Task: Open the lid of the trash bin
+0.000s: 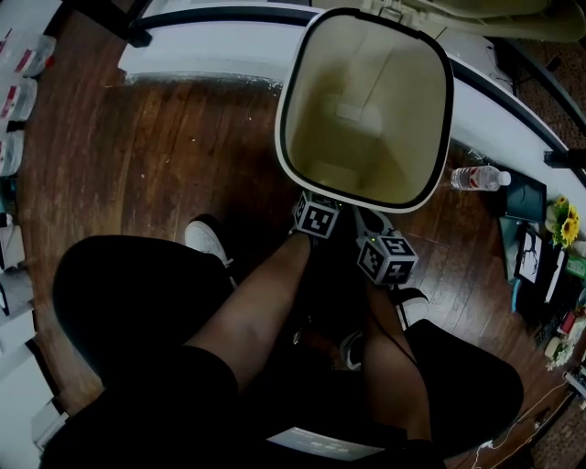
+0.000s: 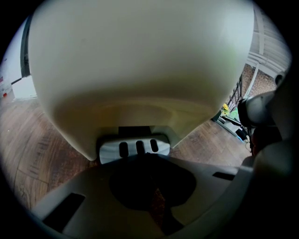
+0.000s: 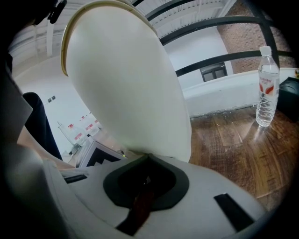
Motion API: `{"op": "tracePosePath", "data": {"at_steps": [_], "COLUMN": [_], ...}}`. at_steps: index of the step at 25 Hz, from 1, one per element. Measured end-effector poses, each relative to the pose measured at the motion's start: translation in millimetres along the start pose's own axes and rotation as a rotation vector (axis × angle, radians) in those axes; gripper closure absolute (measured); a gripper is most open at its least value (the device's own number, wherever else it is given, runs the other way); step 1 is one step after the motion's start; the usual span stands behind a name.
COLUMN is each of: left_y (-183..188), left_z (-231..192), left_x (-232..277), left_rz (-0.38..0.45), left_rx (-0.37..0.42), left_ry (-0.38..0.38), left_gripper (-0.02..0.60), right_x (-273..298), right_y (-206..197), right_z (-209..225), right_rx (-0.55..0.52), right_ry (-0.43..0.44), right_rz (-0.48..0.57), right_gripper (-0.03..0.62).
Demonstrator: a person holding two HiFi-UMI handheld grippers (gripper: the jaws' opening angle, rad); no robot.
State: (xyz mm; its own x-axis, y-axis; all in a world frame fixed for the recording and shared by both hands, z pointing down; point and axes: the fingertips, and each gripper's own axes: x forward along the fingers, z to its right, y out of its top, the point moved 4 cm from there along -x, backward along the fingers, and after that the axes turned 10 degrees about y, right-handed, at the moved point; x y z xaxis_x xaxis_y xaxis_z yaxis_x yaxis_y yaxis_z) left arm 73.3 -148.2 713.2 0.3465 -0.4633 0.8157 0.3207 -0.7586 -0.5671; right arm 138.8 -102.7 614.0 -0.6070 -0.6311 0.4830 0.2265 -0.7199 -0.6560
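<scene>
**Lid up, pedal slip is the risk**

Bin (image 1: pixel 403 92) is on the floor, its lid (image 1: pixel 430 9) raised behind it. Left gripper (image 2: pixel 147 156) has jaws together, tips at the pedal (image 2: pixel 134 148). Right gripper (image 3: pixel 145 156) has jaws together, against the bin wall. If the tips slide off the pedal, the lid likely drops.

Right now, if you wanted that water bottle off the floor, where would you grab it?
Probably around the labelled middle of the water bottle, jaws level, coming in from the wooden floor side. It stands upright, is round and slim, and the white ledge lies close behind it.
</scene>
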Motion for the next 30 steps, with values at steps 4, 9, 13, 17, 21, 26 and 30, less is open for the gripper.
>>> {"op": "tracePosePath", "data": {"at_steps": [4,9,13,17,21,26,30], "left_y": [-0.7,1.9,-9.6,-11.0,-9.5,-7.9,-2.8], "left_z": [-0.6,-0.9,1.1,0.4,0.5,2.7,7.3], "left_x": [0.6,-1.5,2.5,-0.8,-3.7,-8.7,-16.9], "left_rz": [0.014,0.024,0.018,0.015,0.032,0.043,0.067], "left_rx": [0.008,-0.004,-0.027,-0.055,-0.041,-0.037,-0.044], "left_ry": [0.006,0.008,-0.004,-0.002,-0.004,-0.012,-0.028], "left_gripper": [0.54,0.54,0.54,0.54,0.54,0.54,0.54], "right_x": [-2.1,-4.0,-7.5,-8.9,-9.8,-16.1,-20.4], "right_y": [-1.1,2.4,1.9,2.4,2.0,2.5,2.8], "right_z": [0.8,0.3,-0.6,-3.0,-6.3,-3.5,-4.7], "right_rx": [0.003,-0.001,-0.001,-0.002,-0.008,-0.018,-0.02], "right_ry": [0.001,0.004,0.005,0.008,0.011,-0.013,-0.016], "right_rz": [0.001,0.007,0.01,0.017,0.011,0.007,0.009], "right_gripper": [0.572,0.572,0.572,0.572,0.572,0.572,0.572]}}
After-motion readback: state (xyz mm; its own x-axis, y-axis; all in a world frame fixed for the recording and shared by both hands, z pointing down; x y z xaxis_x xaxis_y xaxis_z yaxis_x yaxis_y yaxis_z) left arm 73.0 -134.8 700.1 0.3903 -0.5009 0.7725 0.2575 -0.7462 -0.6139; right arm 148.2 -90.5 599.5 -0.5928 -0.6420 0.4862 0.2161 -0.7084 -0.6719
